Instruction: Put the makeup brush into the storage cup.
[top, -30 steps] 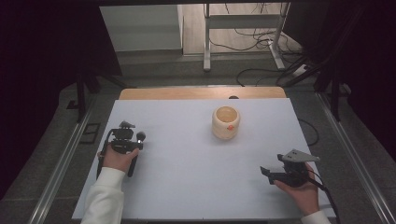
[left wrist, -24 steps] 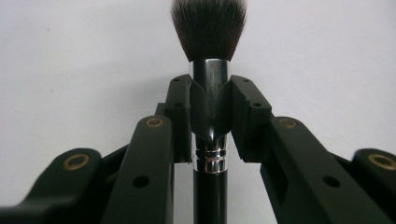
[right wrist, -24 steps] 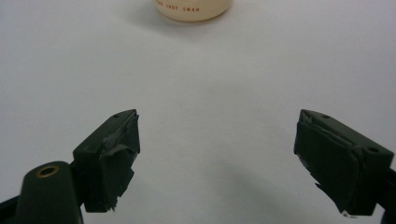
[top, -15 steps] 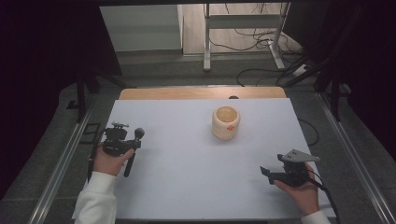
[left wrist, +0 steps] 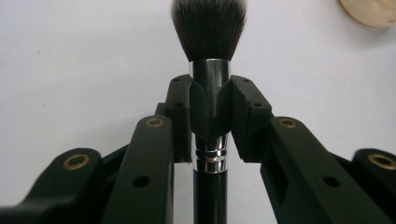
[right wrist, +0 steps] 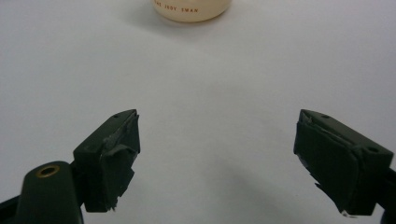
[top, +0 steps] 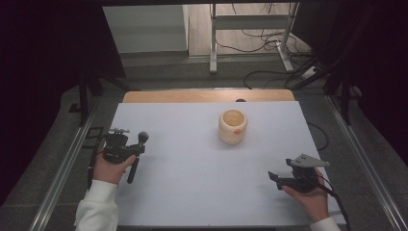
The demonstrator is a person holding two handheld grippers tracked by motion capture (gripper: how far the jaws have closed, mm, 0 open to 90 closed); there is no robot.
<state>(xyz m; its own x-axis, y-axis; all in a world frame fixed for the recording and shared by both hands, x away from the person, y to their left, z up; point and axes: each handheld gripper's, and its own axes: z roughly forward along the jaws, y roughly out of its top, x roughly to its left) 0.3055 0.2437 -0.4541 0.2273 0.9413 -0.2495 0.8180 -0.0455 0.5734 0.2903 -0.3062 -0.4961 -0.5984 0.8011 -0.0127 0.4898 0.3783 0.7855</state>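
We see left gripper clamped on brush; right gripper wide apart, w/ cup ahead.

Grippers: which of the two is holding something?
The left gripper, shut on a brush at its metal collar. The right gripper is open, with bare table between its jaws.

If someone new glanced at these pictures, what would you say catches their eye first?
Probably the black-handled makeup brush with dark bristles and a chrome ferrule, clamped in the left hand-held gripper at the white table's left side. Next, the cream-coloured round open jar standing alone toward the far middle. The right hand-held gripper sits near the right corner, jaws wide apart and holding nothing.
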